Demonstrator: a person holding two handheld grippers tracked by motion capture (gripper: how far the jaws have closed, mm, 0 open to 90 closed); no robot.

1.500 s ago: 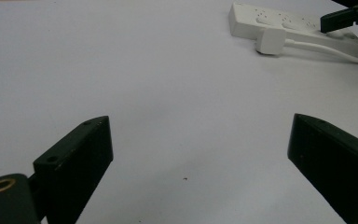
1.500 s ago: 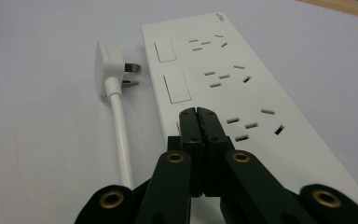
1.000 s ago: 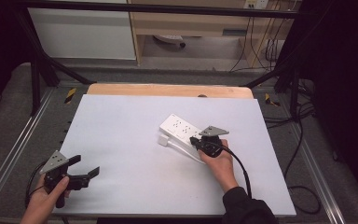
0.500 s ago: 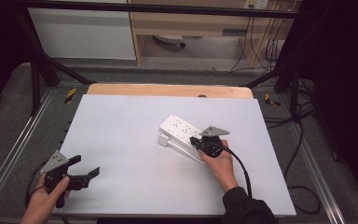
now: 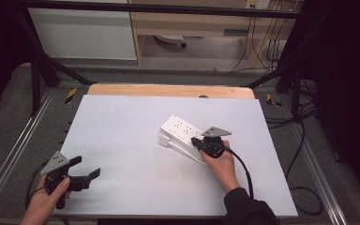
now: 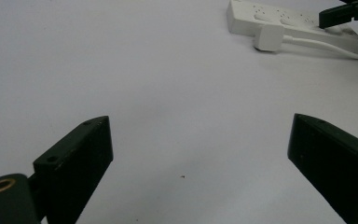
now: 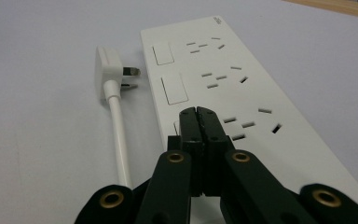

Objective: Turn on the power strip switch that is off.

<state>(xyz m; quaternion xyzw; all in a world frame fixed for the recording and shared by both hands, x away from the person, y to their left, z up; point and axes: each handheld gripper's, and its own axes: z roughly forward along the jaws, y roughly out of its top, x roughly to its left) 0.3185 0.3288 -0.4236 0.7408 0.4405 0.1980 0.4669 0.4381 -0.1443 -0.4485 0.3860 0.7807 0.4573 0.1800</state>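
A white power strip [image 5: 182, 127] lies at the middle right of the white table [image 5: 122, 122], its white plug [image 5: 165, 141] loose beside it on its cable. My right gripper [image 5: 194, 140] is shut with nothing between its jaws. In the right gripper view its tips [image 7: 198, 112] sit over the nearest rocker switch of the power strip [image 7: 247, 88], and the plug [image 7: 107, 70] lies to the left with its prongs bare. My left gripper [image 5: 88, 167] is open and empty near the front left corner. From there it faces the strip [image 6: 279, 18] and plug [image 6: 269, 37] across bare table.
A wooden board edge [image 5: 168, 90] runs along the table's far side. Metal rails [image 5: 14, 154] flank the table, and cables [image 5: 300, 140] lie on the floor at the right. Bare white surface spreads between the two grippers.
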